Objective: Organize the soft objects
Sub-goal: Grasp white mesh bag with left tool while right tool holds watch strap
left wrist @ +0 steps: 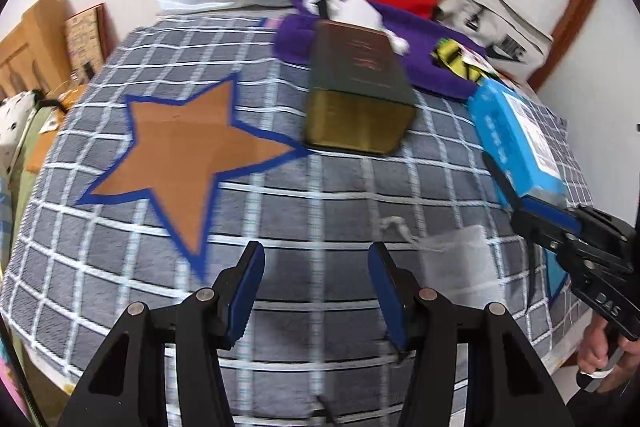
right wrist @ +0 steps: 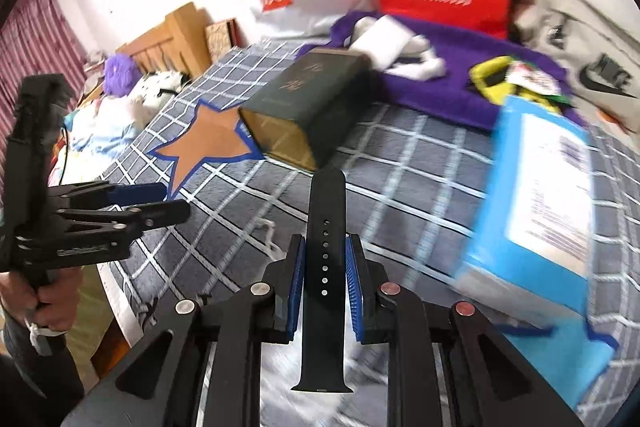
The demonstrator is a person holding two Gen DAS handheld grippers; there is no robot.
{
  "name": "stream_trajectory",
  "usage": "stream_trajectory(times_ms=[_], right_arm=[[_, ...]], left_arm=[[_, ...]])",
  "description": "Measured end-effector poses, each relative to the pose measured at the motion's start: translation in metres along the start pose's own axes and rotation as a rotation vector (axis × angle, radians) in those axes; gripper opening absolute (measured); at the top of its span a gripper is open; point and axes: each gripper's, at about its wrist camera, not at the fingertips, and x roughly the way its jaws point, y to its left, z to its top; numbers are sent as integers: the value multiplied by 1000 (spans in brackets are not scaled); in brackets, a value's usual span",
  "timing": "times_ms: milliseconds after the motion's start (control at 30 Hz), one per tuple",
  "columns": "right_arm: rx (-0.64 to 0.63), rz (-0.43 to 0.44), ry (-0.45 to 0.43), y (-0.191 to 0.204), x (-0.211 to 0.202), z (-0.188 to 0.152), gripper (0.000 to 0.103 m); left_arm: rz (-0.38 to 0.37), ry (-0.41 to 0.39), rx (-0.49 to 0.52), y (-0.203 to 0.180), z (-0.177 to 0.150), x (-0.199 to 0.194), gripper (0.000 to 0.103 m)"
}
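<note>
Black, rubbery watch strap (right wrist: 325,267), light and limp by the look of it, clamped lengthwise between the narrowly set pads of the right gripper (right wrist: 324,281) above the checked blanket (right wrist: 400,163), best held mid-length; left gripper (left wrist: 316,291) half open, empty.

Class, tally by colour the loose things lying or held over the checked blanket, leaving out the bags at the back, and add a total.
Black: 1, watch strap
Dark green: 1, box
Blue: 1, packet
Purple: 1, towel
White: 1, cloth
Total: 5
</note>
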Motion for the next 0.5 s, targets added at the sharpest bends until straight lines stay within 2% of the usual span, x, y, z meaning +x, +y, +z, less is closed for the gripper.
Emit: stream_trajectory(times_ms=[167, 300, 500], right_arm=[[8, -26, -24, -16, -29, -24, 20], [17, -51, -29, -31, -43, -46, 20], [80, -77, -27, -59, -49, -71, 20]], left_arm=[[-44, 27, 58, -37, -7, 11, 56], [-85, 63, 99, -66, -15, 23, 65], [-41, 79, 139, -93, -22, 34, 78]])
